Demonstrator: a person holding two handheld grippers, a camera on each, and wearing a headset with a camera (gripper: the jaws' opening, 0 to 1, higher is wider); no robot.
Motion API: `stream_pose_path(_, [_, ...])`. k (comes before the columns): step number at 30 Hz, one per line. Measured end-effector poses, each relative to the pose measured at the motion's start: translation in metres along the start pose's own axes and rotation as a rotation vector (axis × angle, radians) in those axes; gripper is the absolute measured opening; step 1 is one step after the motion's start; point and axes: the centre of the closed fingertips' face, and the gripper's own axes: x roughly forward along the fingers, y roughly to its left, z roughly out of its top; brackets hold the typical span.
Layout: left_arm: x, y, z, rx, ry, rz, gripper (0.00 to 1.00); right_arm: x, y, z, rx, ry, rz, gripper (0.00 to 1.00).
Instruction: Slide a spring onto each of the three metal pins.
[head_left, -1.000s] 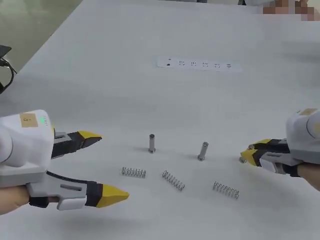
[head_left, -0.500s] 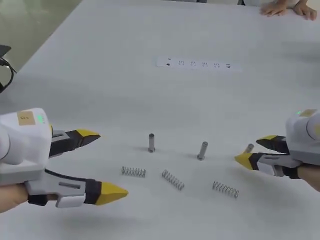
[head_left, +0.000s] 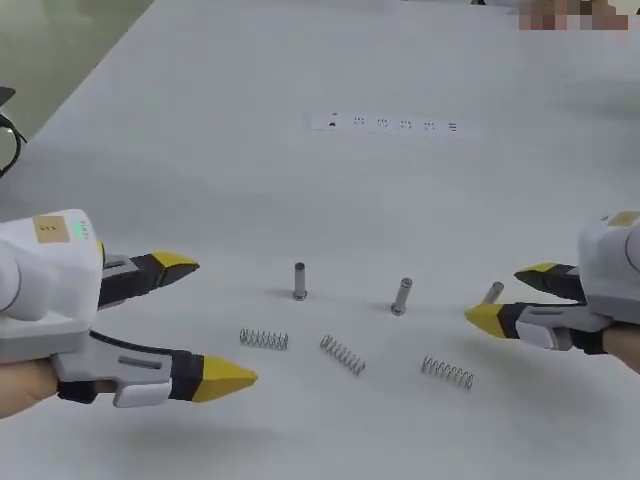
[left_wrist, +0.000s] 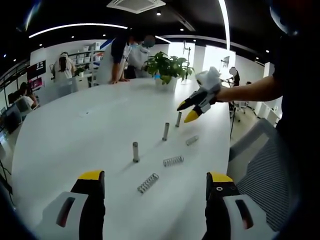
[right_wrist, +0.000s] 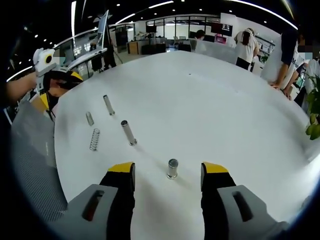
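Three short metal pins stand in a row on the white table: the left pin (head_left: 300, 281), the middle pin (head_left: 401, 296) and the right pin (head_left: 493, 293). Three springs lie flat in front of them: the left spring (head_left: 264, 339), the middle spring (head_left: 342, 354) and the right spring (head_left: 447, 373). My left gripper (head_left: 205, 320) hovers open at the left, clear of the left spring. My right gripper (head_left: 512, 295) is open with the right pin (right_wrist: 172, 168) standing free between its jaws. From the left gripper view, the pins (left_wrist: 135, 151) and springs (left_wrist: 148, 182) recede toward the right gripper (left_wrist: 192, 107).
A flat white power strip (head_left: 390, 125) is set into the table well behind the pins. People stand at the far end of the table near a potted plant (left_wrist: 167, 67). A grey mesh chair (left_wrist: 260, 155) is by the table's edge.
My right gripper's jaws, close together at the right pin a second ago, have spread apart, and the pin now stands free between them. The left gripper has hardly moved.
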Motion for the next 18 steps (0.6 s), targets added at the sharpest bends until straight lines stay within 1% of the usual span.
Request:
stream_pose_path(5, [0.000, 0.002, 0.000, -0.002, -0.002, 0.001, 0.81, -0.005, 0.001, 0.001, -0.008, -0.011, 0.001, 0.57])
stream_pose_path(10, [0.000, 0.002, 0.002, -0.004, -0.008, 0.000, 0.82, -0.010, 0.002, -0.001, -0.012, -0.008, 0.011, 0.61])
stream_pose_path(15, [0.002, 0.001, 0.002, -0.001, -0.006, -0.006, 0.83, -0.018, 0.004, 0.001, -0.039, -0.009, 0.010, 0.64])
stream_pose_path(18, [0.002, 0.000, 0.002, 0.000, -0.004, -0.010, 0.82, -0.021, 0.004, 0.001, -0.042, -0.011, 0.014, 0.64])
